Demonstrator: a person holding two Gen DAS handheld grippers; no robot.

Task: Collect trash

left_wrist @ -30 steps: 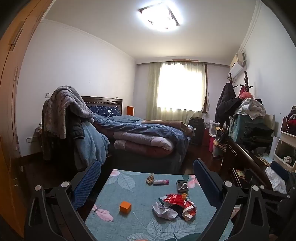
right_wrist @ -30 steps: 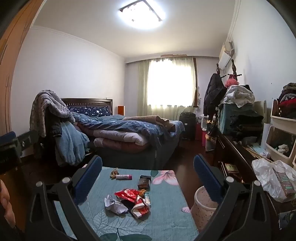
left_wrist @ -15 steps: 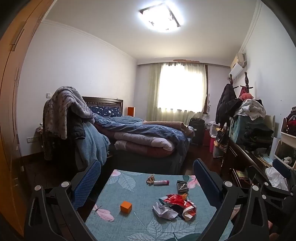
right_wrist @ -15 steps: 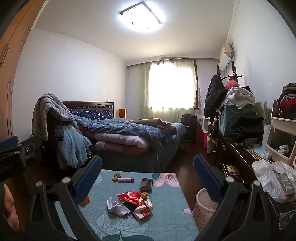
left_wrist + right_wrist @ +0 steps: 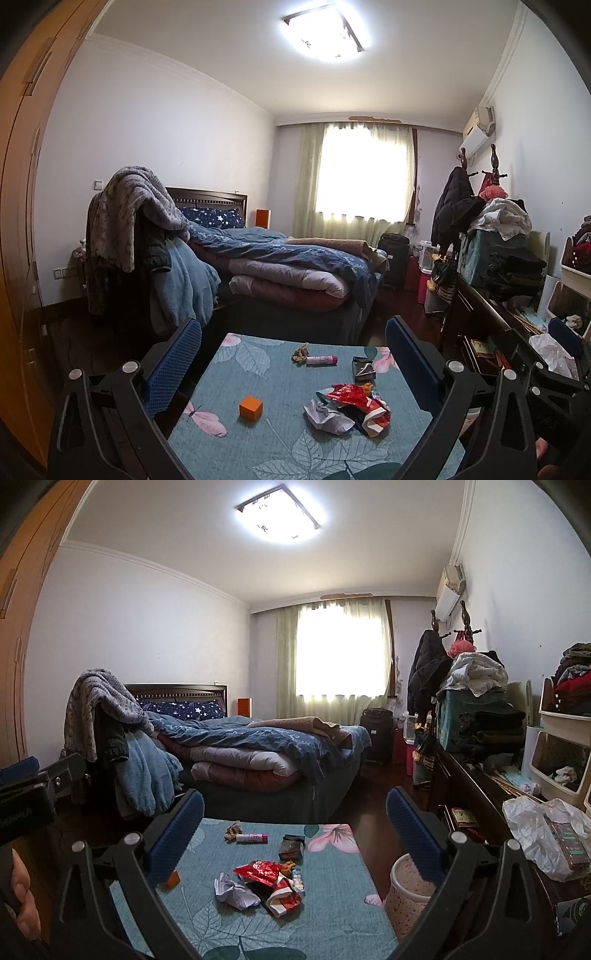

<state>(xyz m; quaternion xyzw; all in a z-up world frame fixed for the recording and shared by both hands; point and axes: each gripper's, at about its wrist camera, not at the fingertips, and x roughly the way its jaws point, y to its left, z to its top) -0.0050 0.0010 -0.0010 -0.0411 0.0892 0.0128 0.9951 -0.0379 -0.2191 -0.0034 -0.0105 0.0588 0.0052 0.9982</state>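
Note:
Trash lies on a small table with a teal leaf-print cloth (image 5: 280, 454) (image 5: 332, 919): a crumpled white paper (image 5: 327, 415) (image 5: 234, 888), red snack wrappers (image 5: 356, 400) (image 5: 269, 880), a dark foil packet (image 5: 362, 368) (image 5: 291, 846), a pink tube (image 5: 321, 360) (image 5: 252, 837) and a brown scrap (image 5: 301, 353) (image 5: 232, 830). A pink-patterned bin (image 5: 408, 893) stands right of the table. My left gripper (image 5: 293, 365) is open and empty above the table's near side. My right gripper (image 5: 295, 842) is open and empty, also above the table.
An orange cube (image 5: 250, 407) (image 5: 171, 880) sits on the cloth at the left. A bed with piled quilts (image 5: 295, 273) is beyond the table. A dark cabinet (image 5: 476, 794) with clothes and a white plastic bag (image 5: 543, 834) lines the right wall. A wardrobe (image 5: 22, 221) is at the left.
Both grippers have shifted slightly; the right view has drifted rightward so the bin shows more. Nothing on the table has moved. Both stay open.

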